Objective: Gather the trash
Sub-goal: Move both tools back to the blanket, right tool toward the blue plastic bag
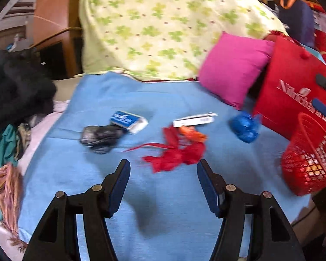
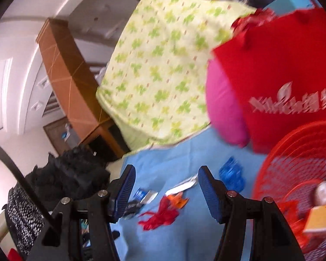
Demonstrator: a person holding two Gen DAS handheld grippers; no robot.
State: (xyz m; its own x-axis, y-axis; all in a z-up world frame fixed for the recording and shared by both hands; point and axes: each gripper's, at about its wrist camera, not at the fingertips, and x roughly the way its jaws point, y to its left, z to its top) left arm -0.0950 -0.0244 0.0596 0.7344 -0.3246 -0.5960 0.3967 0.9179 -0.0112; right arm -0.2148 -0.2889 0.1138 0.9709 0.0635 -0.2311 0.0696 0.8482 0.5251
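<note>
Trash lies on a blue blanket (image 1: 119, 174): a crumpled red wrapper (image 1: 176, 152), an orange scrap (image 1: 192, 133), a white flat box (image 1: 194, 119), a blue-and-white packet (image 1: 129, 120), a crumpled black bag (image 1: 100, 138) and a crumpled blue bag (image 1: 245, 128). A red mesh basket (image 1: 308, 158) stands at the right with trash inside (image 2: 321, 215). My left gripper (image 1: 163, 169) is open and empty, just before the red wrapper. My right gripper (image 2: 165, 178) is open and empty, above the blanket beside the basket (image 2: 293, 152); the red wrapper (image 2: 160, 214) lies below it.
A green-patterned pillow (image 1: 163, 28), a pink cushion (image 1: 234, 67) and a red bag (image 1: 293, 87) stand behind the trash. Black clothing (image 1: 15, 91) and other fabrics (image 1: 4, 187) are piled at the left. A wooden bed frame (image 2: 63, 69) rises behind.
</note>
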